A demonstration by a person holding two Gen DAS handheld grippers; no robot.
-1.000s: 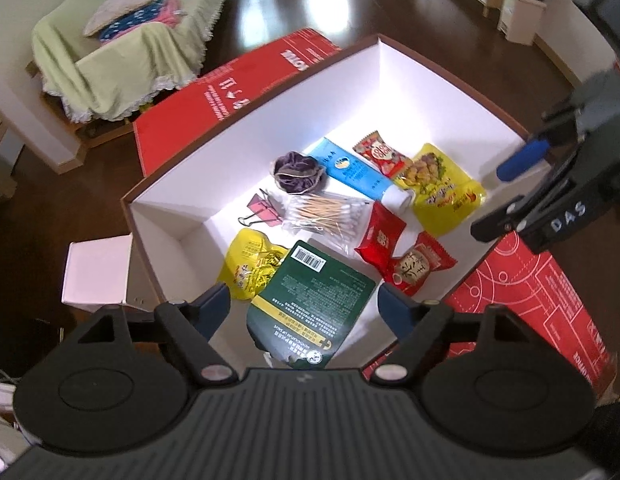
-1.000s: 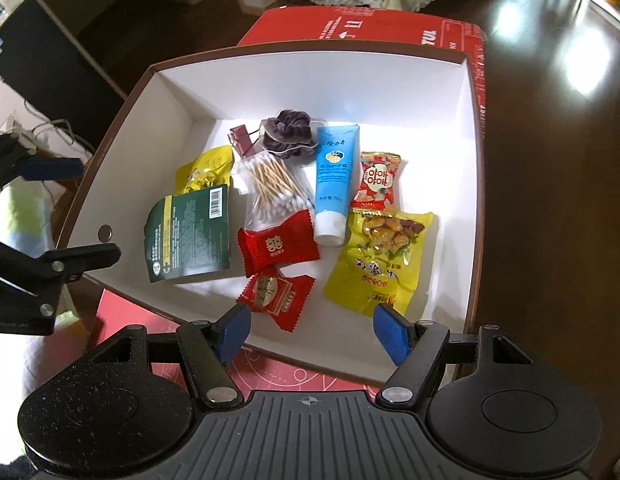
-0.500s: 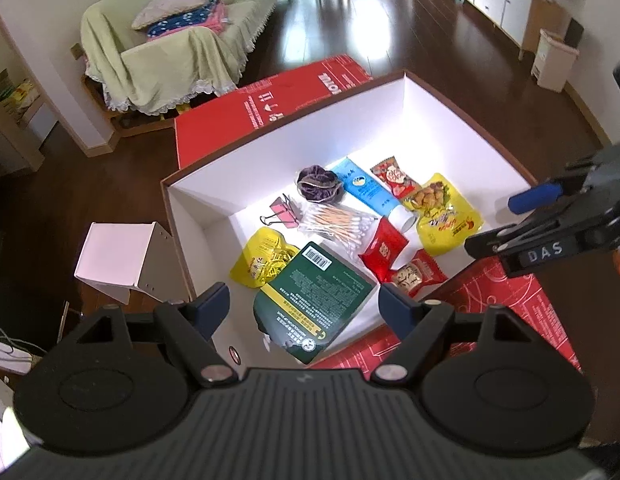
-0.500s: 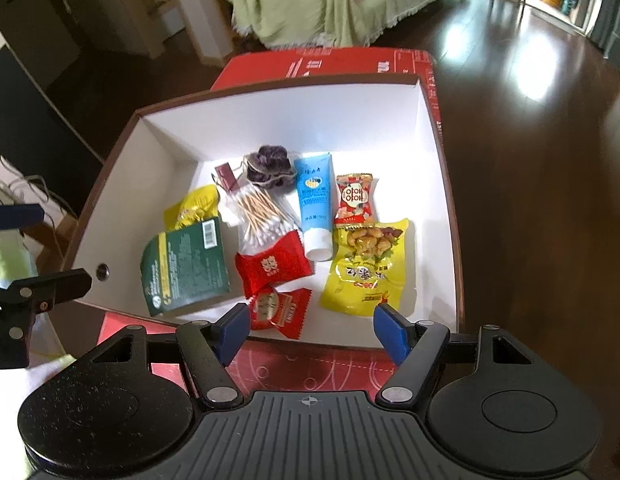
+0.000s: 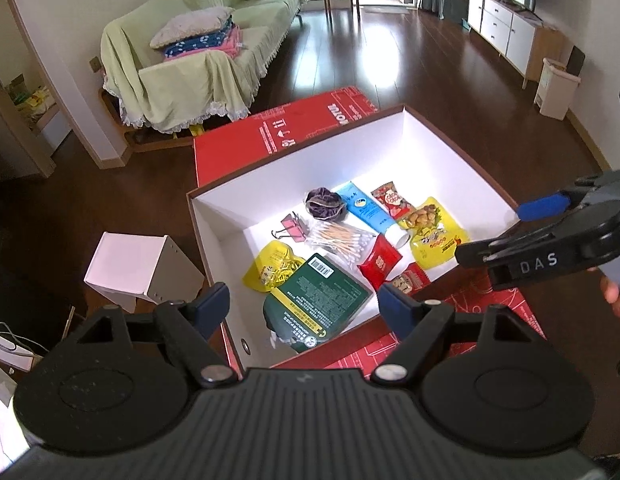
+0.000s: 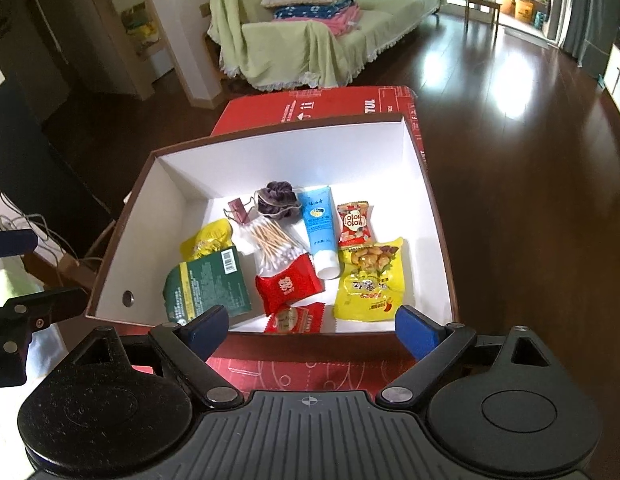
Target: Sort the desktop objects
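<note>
Right wrist view: both tongs, right (image 6: 311,326) and left (image 5: 304,300), spread and empty above a white-lined box (image 6: 433,216) (snack packets, cotton swabs (image 6: 272,246), blue tube (image 6: 319,222) inside).

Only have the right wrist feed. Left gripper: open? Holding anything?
Observer: left gripper is open, nothing between its fingers; it hangs above the green pouch.
Operator: Anything on the floor left of the sorting box?
Observer: A white block sits beside the sorting box, apart from its left wall.
Operator: My gripper from outside?
Observer: right gripper is open and empty by the near right corner, with a hand behind it.
</note>
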